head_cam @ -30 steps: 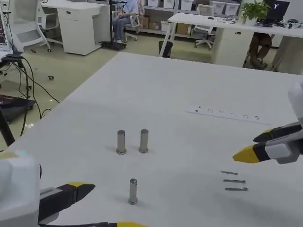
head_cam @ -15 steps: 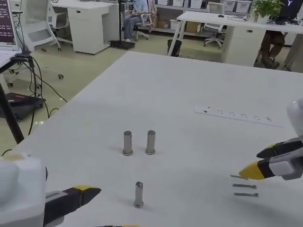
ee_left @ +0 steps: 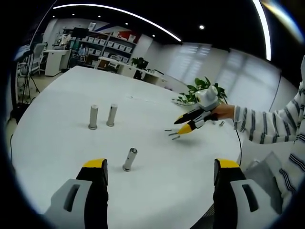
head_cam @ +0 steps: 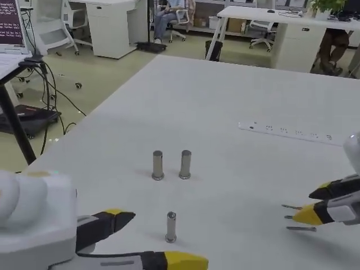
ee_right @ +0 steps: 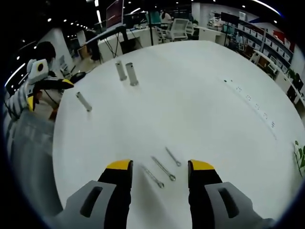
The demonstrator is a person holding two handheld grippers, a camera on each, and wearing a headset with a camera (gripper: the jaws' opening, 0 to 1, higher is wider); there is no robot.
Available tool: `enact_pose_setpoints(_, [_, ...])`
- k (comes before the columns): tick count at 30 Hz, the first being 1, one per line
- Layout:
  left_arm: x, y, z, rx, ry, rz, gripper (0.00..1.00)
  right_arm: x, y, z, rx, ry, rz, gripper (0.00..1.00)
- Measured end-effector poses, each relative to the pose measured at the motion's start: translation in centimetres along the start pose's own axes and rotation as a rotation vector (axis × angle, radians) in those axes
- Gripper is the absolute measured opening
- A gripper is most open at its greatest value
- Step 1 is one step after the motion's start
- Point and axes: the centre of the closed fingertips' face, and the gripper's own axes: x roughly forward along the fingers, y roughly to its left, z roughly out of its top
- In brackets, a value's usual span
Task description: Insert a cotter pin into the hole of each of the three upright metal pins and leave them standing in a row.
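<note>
Three metal pins (head_cam: 171,226) stand upright on the table (head_cam: 225,107): two side by side, one apart. Three cotter pins (ee_right: 163,168) lie just ahead of my right gripper (ee_right: 159,165), its jaws parted and empty. My left gripper (ee_left: 160,164) gapes wide, empty.

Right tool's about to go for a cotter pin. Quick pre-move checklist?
1. Right tool open and empty: ok, jaws apart.
2. Cotter pins within its line: ok, all three lie on the table just ahead of its jaws, separate from each other.
3. Metal pins upright: ok, all three stand.
4. Pins in a row: not ok, the front pin stands apart from the back two, nearer the person.
5. Cross-holes in the pins located: cannot tell, too small.
6. Left tool open and free to steady a pin: ok.
</note>
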Motion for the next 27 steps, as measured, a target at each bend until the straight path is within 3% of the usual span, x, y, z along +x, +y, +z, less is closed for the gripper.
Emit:
enact_pose_setpoints(3, [0.2, 0.0, -0.5, 0.012, 0.032, 0.001, 0.91, 0.4, -0.4, -0.2, 0.016, -0.018, -0.004, 0.44])
enact_pose_setpoints(9, [0.3, 0.2, -0.8, -0.005, 0.031, -0.002, 0.9, 0.8, -1.3, -0.3, 0.044, -0.046, -0.022, 0.42])
enact_pose_setpoints(14, [0.4, 0.4, -1.2, -0.009, 0.048, 0.008, 0.92, 1.4, -1.6, -0.5, 0.043, -0.048, -0.021, 0.31])
enact_pose_setpoints(19, [0.6, 0.3, -1.1, -0.014, 0.049, 0.003, 0.91, 1.7, -2.0, -0.4, 0.048, -0.065, -0.031, 0.3])
enact_pose_setpoints(27, [1.0, 0.1, -1.2, -0.01, 0.06, -0.007, 0.9, 2.2, -2.6, -0.2, 0.017, -0.065, -0.03, 0.25])
